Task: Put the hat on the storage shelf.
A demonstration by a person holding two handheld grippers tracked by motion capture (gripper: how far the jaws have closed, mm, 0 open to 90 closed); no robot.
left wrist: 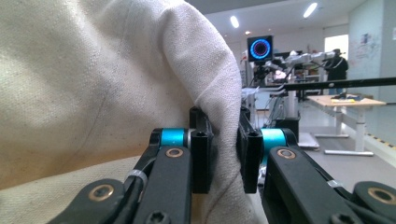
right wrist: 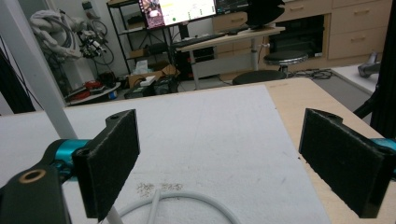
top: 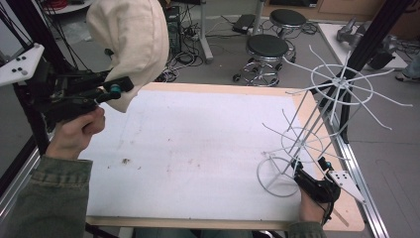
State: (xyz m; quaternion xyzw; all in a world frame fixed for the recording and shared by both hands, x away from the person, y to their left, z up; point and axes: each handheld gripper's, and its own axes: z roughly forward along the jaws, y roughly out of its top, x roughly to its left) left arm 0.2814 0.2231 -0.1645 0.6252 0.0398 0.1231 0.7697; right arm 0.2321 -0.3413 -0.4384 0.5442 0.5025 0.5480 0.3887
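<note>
A cream cloth bag (top: 131, 44) hangs in the air over the table's far left corner. My left gripper (top: 116, 89) is shut on a fold at its lower edge. The left gripper view has that fold of the cloth bag (left wrist: 93, 84) pinched tight in the left gripper (left wrist: 226, 116). A white wire rack (top: 341, 87) stands tilted at the right on its round base ring (top: 277, 176). Low at that base sits my right gripper (top: 309, 166), open. In its own view the right gripper (right wrist: 219, 154) has wide jaws, with the ring (right wrist: 187, 198) lying below them, untouched.
A white mat (top: 198, 139) covers most of the wooden table (top: 302, 104), with a few crumbs (top: 126, 160) near the front left. Black frame posts stand at both sides. Two stools (top: 267, 47) and loose cables are on the floor beyond the far edge.
</note>
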